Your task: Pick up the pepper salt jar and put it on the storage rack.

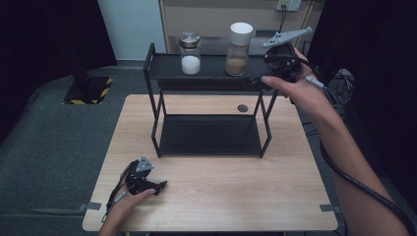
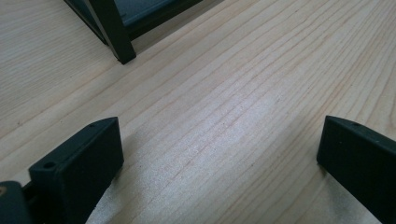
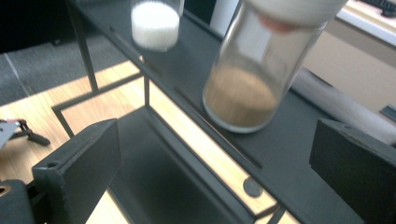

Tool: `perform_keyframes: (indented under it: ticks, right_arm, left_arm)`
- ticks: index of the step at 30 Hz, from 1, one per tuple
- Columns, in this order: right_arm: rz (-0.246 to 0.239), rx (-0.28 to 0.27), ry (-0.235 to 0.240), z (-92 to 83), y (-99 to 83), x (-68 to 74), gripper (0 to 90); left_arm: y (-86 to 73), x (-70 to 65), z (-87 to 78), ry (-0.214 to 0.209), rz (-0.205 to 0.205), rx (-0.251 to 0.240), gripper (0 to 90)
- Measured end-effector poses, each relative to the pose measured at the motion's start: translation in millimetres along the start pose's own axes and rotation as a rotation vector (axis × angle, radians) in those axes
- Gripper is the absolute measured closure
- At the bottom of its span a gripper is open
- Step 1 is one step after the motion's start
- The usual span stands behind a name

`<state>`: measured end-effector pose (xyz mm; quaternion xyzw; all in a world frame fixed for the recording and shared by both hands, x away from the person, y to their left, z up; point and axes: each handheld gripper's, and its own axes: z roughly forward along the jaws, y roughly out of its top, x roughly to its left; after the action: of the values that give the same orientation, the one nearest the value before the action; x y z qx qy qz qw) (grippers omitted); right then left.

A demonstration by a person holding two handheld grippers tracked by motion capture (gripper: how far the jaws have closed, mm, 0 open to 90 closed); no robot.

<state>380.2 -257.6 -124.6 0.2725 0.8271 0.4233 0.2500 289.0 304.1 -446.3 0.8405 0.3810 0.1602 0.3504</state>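
Observation:
A black two-tier rack (image 1: 206, 71) stands at the back of the wooden table (image 1: 216, 201). On its top shelf stand two glass jars. One has a silver lid and white powder (image 1: 190, 54); the other has a white lid and brown powder (image 1: 239, 49). My right gripper (image 1: 265, 69) hovers at the shelf's right end, open, just short of the brown jar (image 3: 250, 79), with nothing between its jaws. The white-powder jar (image 3: 155, 23) stands farther along the shelf. My left gripper (image 1: 156, 187) rests open on the table's front left, empty, its jaws over bare wood (image 2: 219, 140).
A rack leg (image 2: 114, 35) stands ahead of the left gripper. A small dark disc (image 1: 242, 107) lies on the table behind the rack. The rack's lower shelf (image 1: 209, 135) holds nothing. A yellow-and-black striped base (image 1: 88, 88) sits on the floor at the far left.

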Motion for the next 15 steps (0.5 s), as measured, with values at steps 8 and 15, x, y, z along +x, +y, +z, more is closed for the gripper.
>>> perform_keyframes:
  ticks: [8,15]
  right_arm:
    - [-0.007,0.034,0.002,3.2,-17.5,13.5,3.5]
    - [0.032,0.045,0.005,7.2,-45.7,16.3,3.8]
  left_arm:
    - [0.0,0.0,0.0,0.0,0.0,0.0,0.0]
    - [0.0,-0.5,-0.1,0.002,-0.001,0.0,0.0]
